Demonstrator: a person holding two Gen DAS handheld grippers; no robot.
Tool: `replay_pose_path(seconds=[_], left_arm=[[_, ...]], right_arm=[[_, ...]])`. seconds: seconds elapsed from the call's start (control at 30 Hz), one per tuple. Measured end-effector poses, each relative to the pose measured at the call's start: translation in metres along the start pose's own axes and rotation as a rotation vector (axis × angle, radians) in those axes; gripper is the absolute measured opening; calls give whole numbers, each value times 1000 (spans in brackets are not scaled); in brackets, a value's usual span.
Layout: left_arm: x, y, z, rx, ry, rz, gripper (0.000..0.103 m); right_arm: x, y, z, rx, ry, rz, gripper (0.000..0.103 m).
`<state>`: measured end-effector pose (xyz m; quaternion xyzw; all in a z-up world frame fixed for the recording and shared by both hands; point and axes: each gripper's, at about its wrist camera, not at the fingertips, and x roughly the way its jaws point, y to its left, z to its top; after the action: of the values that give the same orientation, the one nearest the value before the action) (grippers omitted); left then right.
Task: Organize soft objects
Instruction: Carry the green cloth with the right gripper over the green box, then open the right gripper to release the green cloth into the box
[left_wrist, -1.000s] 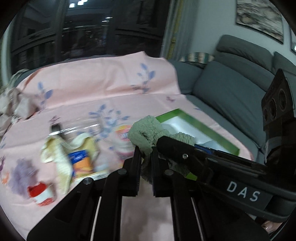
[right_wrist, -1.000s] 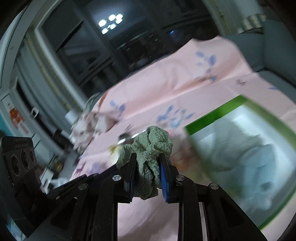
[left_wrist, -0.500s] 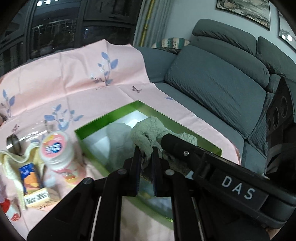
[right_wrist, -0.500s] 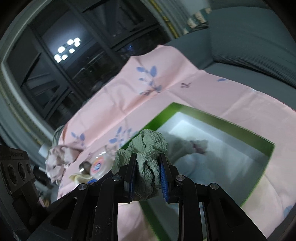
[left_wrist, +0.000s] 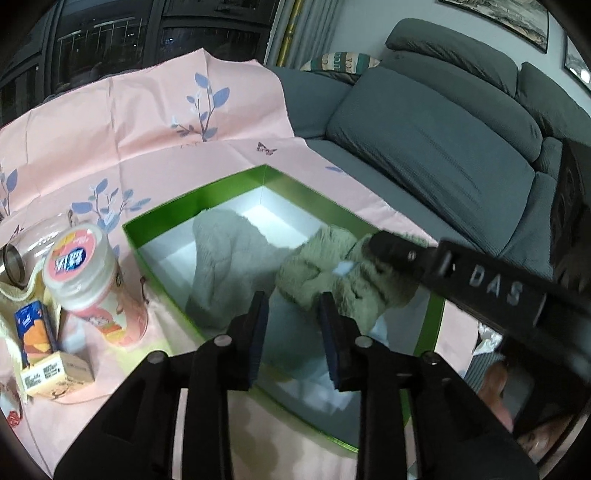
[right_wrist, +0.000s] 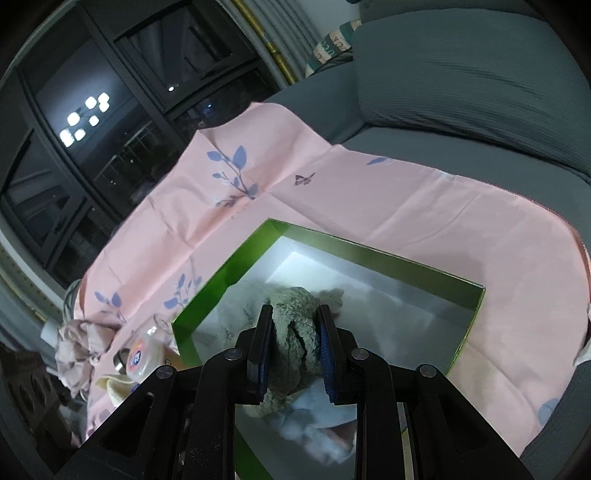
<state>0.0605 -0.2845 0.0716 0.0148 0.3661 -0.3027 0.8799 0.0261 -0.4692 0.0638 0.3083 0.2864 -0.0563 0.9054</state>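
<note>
Over the green box (left_wrist: 192, 206), the left gripper (left_wrist: 291, 332) has just been opening, nothing now between its parted jaws, while the right gripper (right_wrist: 295, 347) pinches the green towel (right_wrist: 295, 325) at its twelve o'clock, so the drop looks half done

We see a sage-green fuzzy cloth (left_wrist: 325, 273) over a bright green box (left_wrist: 207, 192) with a white inside, where a pale grey fabric (left_wrist: 229, 251) lies. The box sits on a pink sheet (left_wrist: 147, 122) printed with blue-grey leaf sprigs. The sofa (left_wrist: 436, 147) is slate grey; the tub's lid (left_wrist: 74, 258) is pink and white with blue lettering.
</note>
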Motion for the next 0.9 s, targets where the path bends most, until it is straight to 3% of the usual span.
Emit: replay_pose_path(seconds=[0.37, 0.47, 0.53, 0.6, 0.83, 0.9], left_arm=[[-9, 1, -21, -21, 37, 18, 28], [-14, 2, -25, -58, 31, -18, 28], [-14, -2, -26, -57, 43, -43, 28], [-14, -6, -28, -46, 49, -50, 28], [-18, -5, -33, -43, 32, -61, 28], [-20, -6, -35, -20, 35, -20, 29]], right_arm=[[0, -8, 1, 37, -10, -27, 26], [-1, -11, 2, 43, -8, -40, 27], [-1, -11, 3, 43, 1, -45, 39], [0, -12, 2, 47, 5, -64, 61], [5, -18, 1, 75, 58, -106, 62], [8, -20, 0, 80, 76, -115, 62]])
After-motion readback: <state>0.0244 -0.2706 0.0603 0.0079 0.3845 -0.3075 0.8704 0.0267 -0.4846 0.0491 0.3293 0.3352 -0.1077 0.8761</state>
